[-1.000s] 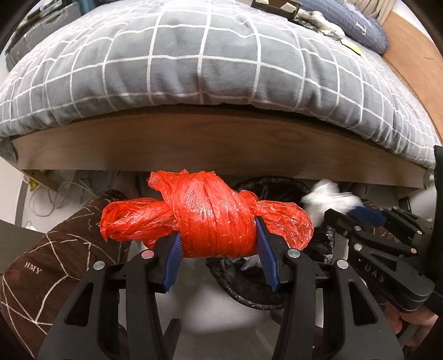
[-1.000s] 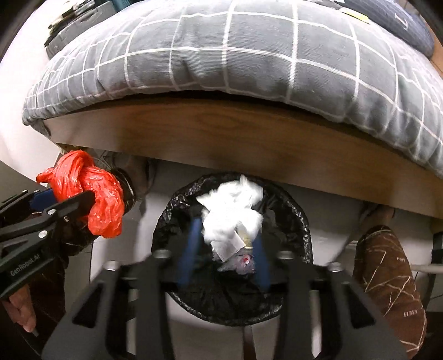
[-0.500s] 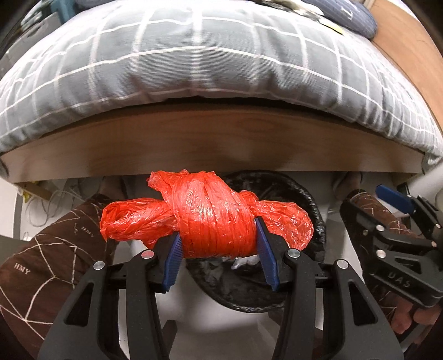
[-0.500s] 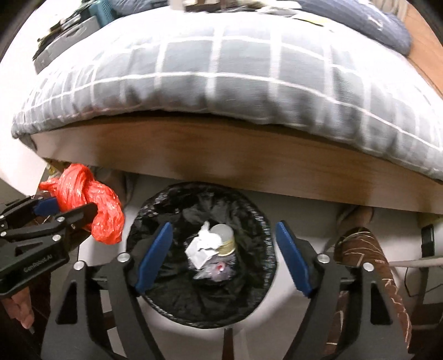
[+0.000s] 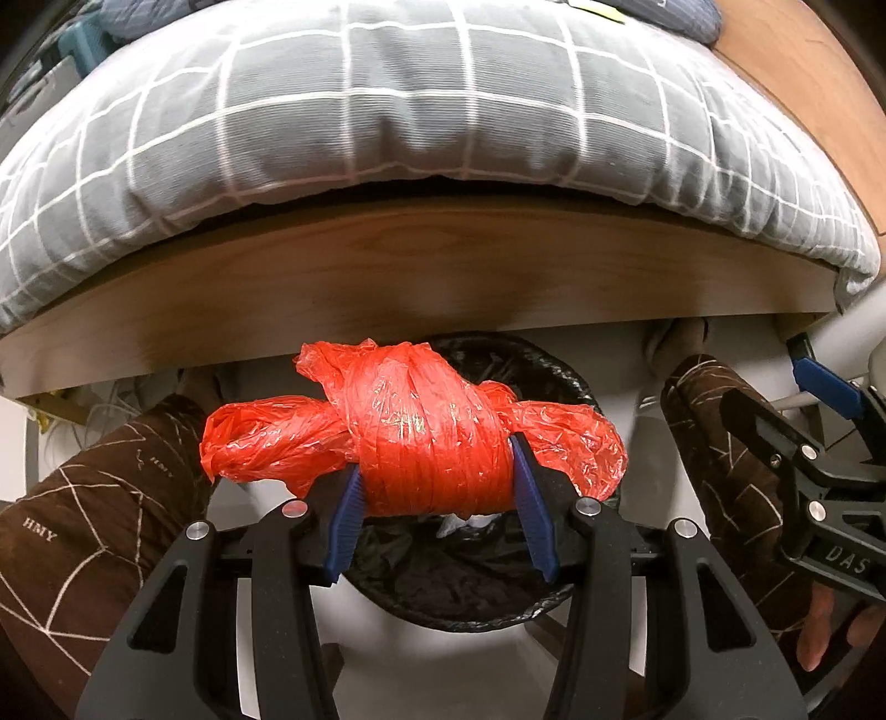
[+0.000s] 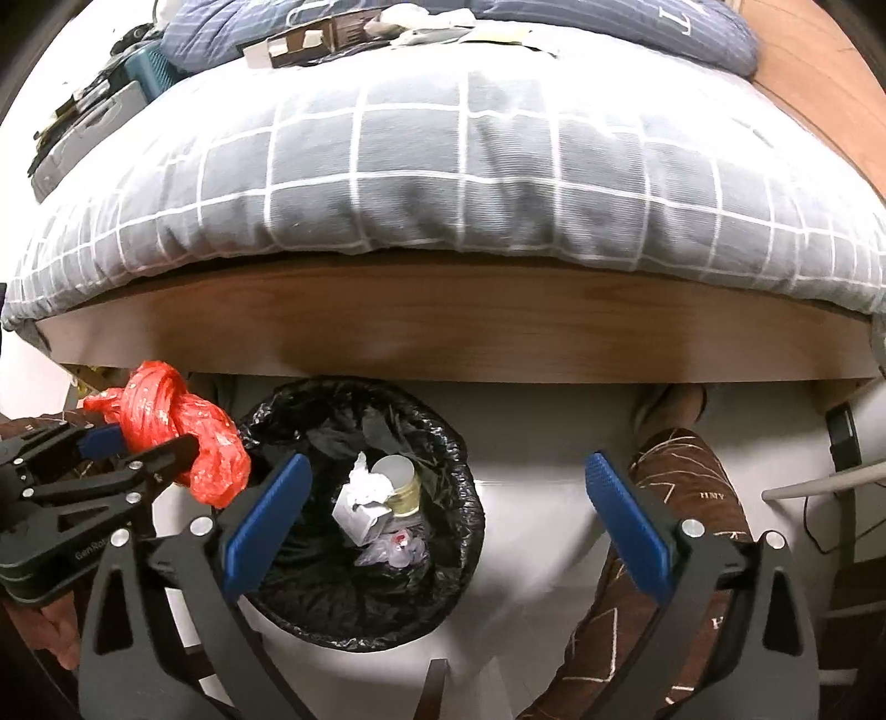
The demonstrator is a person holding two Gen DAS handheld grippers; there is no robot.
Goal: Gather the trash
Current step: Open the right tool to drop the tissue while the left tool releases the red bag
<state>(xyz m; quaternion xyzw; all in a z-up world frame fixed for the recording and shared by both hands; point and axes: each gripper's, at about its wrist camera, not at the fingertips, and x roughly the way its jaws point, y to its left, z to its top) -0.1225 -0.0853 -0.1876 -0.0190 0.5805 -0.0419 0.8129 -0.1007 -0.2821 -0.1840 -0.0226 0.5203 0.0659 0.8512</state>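
My left gripper (image 5: 437, 493) is shut on a knotted red plastic bag (image 5: 426, 437) and holds it above the near rim of a round bin lined with a black bag (image 5: 476, 598). In the right wrist view the red bag (image 6: 166, 426) hangs at the bin's left rim (image 6: 459, 454). Inside the bin lie white crumpled paper (image 6: 365, 493), a metal can (image 6: 401, 487) and clear wrap. My right gripper (image 6: 443, 520) is open and empty, held above the bin's right side.
A bed with a grey checked duvet (image 6: 443, 166) on a wooden frame (image 6: 443, 327) overhangs the bin. The person's legs in brown patterned trousers (image 6: 670, 498) stand on either side. Boxes and clutter (image 6: 315, 39) lie on the bed. Cables (image 6: 819, 526) run at the right.
My right gripper opened and let the white paper wad drop into the bin, then drew back and to the right. My left gripper carried the red bag over the bin.
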